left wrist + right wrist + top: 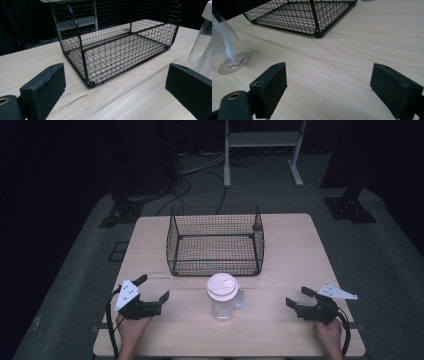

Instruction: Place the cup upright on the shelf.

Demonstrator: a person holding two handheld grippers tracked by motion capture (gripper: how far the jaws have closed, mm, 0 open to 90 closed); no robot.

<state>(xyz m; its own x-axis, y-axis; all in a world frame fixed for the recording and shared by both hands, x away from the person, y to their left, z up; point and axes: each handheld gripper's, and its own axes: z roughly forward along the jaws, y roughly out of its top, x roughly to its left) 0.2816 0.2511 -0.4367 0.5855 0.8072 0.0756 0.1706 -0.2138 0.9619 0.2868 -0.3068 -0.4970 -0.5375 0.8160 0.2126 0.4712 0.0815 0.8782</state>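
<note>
A clear plastic cup with a white lid is seen standing upright near the middle of the table's front edge, just in front of the wire basket, which sits at the centre of the table toward its back edge. The left gripper is held near the front left corner with its jaws spread wide apart and nothing between them; the right gripper is held near the front right corner, likewise spread wide and empty. In the left gripper view the cup is caught at the right edge, beyond the jaw, and the basket lies straight ahead. In the right gripper view the cup's base and a white straw inside it are seen at the left. Several risks can be judged from here. The cup is tall, light and narrow at the base, so it could be tipped or pushed along the smooth wood if it is struck by one jaw before the other closes. If it is squeezed hard, the thin wall could be buckled and the lid popped off. If it is gripped by the lid alone, the body might be dropped. Should it be carried to the basket, the front wire rim could be clipped by the base if the lift is too low.
</note>
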